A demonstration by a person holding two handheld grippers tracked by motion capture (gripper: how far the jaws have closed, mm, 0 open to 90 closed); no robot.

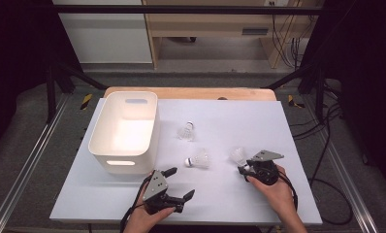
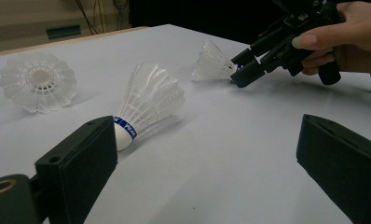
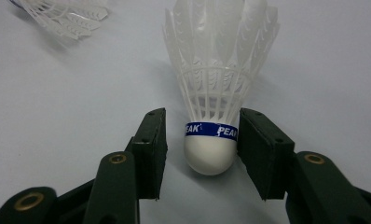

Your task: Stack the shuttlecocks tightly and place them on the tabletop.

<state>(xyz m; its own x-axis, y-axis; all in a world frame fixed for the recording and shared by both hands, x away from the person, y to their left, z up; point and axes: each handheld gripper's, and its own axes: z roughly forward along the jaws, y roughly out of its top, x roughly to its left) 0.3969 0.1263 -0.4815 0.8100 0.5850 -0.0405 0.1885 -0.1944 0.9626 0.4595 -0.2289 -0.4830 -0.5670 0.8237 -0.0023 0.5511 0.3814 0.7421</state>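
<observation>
Three white shuttlecocks lie on the white tabletop (image 1: 220, 194). My right gripper (image 1: 243, 169) (image 3: 202, 140) holds its jaws on either side of the cork of the right-hand shuttlecock (image 1: 238, 155) (image 3: 221, 70); a gap shows at the left pad, so it is open. This gripper (image 2: 242, 71) and shuttlecock (image 2: 211, 60) also appear in the left gripper view. My left gripper (image 1: 180, 183) (image 2: 207, 140) stands wide open near the front edge, with nothing between its jaws. The middle shuttlecock (image 1: 198, 159) (image 2: 148, 100) lies just beyond it. A third shuttlecock (image 1: 187, 131) (image 2: 37, 81) rests farther back.
A white plastic bin (image 1: 99, 141), with nothing in it, stands at the left of the table. A wooden edge (image 1: 191, 92) runs along the far side. Metal rails and cables flank the table on the floor.
</observation>
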